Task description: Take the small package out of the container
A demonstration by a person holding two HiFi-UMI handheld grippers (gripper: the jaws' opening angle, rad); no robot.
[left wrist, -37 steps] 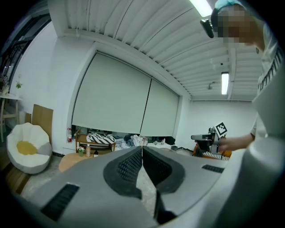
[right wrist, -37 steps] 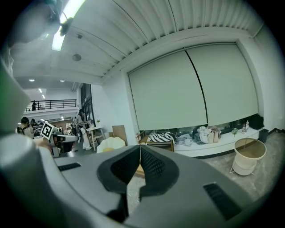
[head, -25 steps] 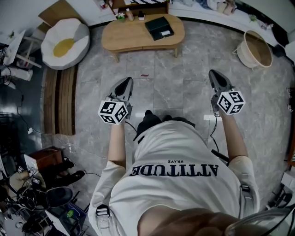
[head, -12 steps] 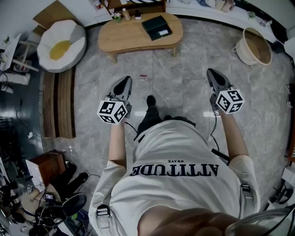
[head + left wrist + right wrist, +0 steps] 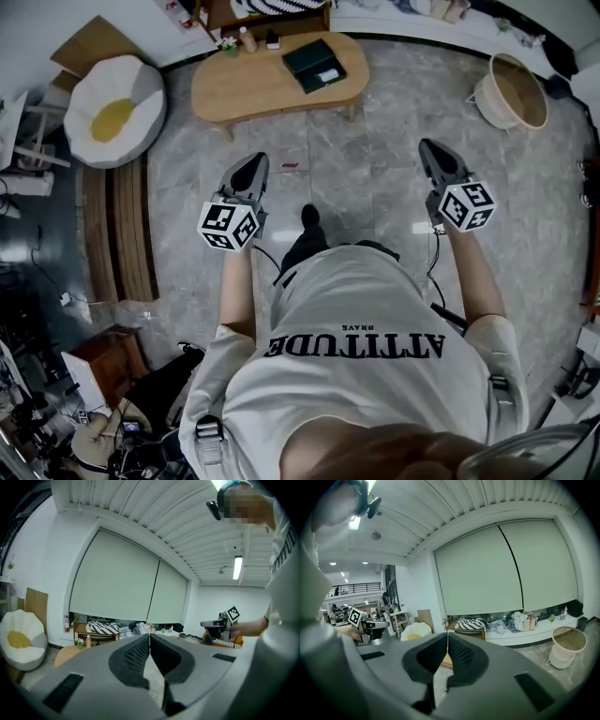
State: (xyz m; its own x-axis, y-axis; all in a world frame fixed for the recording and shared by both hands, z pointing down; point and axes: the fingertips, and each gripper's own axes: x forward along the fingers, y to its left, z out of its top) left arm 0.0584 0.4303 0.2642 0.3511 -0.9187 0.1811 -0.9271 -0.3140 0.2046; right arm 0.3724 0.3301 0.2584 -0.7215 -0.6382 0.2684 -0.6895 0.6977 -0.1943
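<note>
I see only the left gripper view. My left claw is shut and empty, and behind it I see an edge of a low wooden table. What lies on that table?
Observer: In the head view, a dark flat box lies on the wooden table, toward its right end.
Operator: Thank you. Does the other claw hold anything?
Observer: No. The right gripper view shows the right claw shut, with nothing between its pads.
Operator: Is there another container near?
Observer: Yes. In the head view, a round woven basket stands to the right of the table. Its inside looks bare from above.
</note>
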